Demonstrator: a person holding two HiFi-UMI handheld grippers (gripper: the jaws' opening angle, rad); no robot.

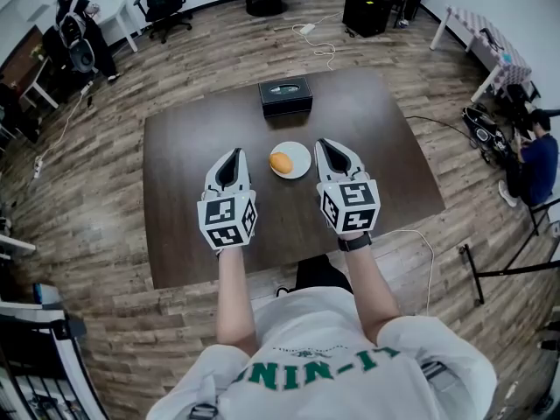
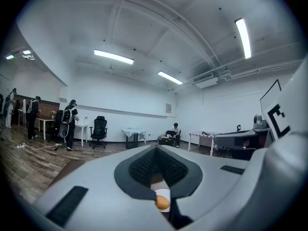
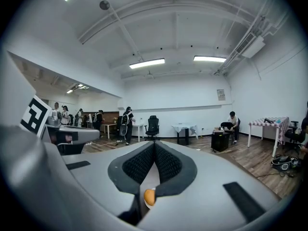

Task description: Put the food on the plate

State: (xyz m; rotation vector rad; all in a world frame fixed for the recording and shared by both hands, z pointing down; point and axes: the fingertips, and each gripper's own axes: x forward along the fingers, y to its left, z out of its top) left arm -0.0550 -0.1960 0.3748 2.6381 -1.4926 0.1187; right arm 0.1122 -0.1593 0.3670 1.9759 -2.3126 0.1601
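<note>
The job looks done: the orange food (image 1: 280, 162) lies on the white plate (image 1: 301, 153) mid-worktop (image 1: 376, 138), with the left claw (image 1: 235, 154) at its 9 o'clock and the right claw (image 1: 325, 145) at 3 o'clock, both pressed together and empty.

Near lane: I see bare table (image 1: 289, 217) open up to the plate (image 1: 301, 157).
Far side: 1 black box (image 1: 286, 96) stands behind the plate, apart.
Flanks: left gripper (image 1: 234, 156), right gripper (image 1: 327, 145) beside the plate's 2 sides.
</note>
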